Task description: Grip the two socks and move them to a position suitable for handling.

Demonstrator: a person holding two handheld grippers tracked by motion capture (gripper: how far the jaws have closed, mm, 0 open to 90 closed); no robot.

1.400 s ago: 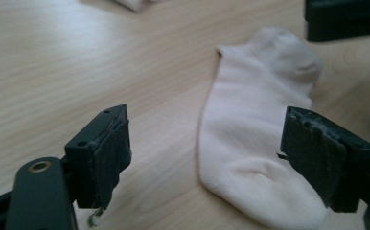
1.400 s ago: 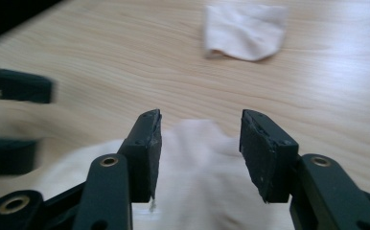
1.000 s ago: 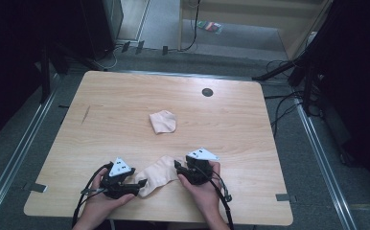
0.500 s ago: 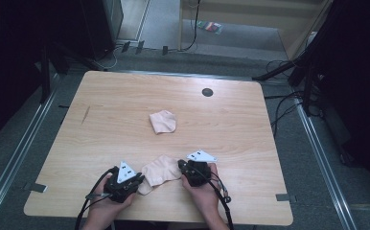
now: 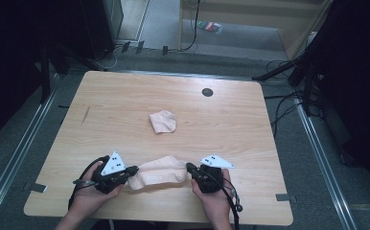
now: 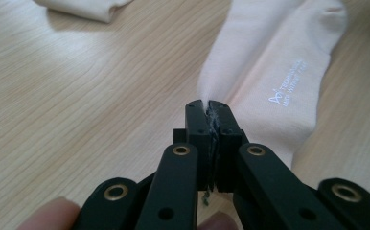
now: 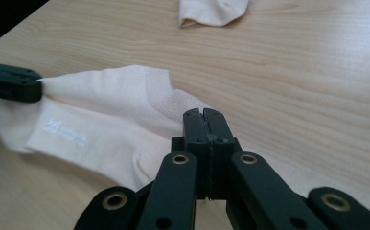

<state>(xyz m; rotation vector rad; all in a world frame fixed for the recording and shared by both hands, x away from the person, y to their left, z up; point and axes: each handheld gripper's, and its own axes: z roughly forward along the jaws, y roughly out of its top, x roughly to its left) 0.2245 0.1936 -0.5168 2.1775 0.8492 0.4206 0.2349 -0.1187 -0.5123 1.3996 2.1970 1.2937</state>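
A pale peach cotton ankle sock (image 5: 158, 171) is lying stretched flat near the six o'clock edge of the light wooden table (image 5: 125, 105). The left gripper (image 6: 207, 108), at the sock's nine o'clock end, is pinching the fabric with its jaws pressed together. The right gripper (image 7: 203, 115), at the three o'clock end, is likewise clamping the sock's edge, jaws closed. A second, folded peach sock (image 5: 163, 121) is resting well apart toward twelve o'clock, near the table's centre.
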